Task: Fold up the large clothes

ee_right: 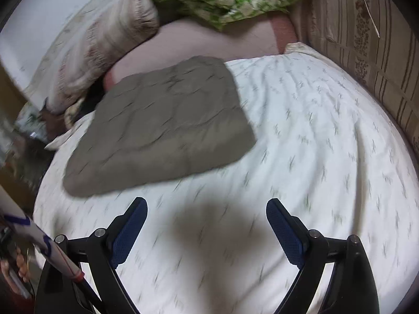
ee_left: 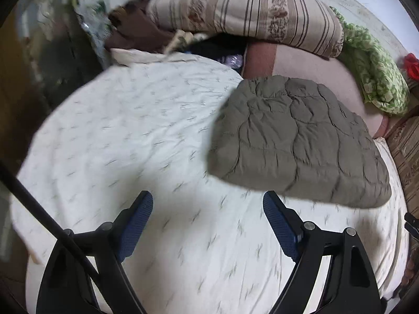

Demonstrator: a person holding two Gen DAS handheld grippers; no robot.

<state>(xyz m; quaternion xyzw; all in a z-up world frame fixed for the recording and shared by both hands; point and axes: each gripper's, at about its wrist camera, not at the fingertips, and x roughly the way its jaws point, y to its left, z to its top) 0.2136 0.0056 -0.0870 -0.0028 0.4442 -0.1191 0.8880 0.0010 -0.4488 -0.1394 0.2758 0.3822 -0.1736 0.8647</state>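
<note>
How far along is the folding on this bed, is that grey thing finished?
Done, it seems: the grey quilted garment lies as a compact folded bundle on the white patterned sheet. In hand: nothing; the left tool and right tool are both open and empty over bare sheet. Left: unclear; the brown cloth by the striped pillow looks unfolded, but whether it belongs to the job I cannot tell.

Both wrist views angled down over bed; share grey quilted garment [ee_left: 296,138].
</note>
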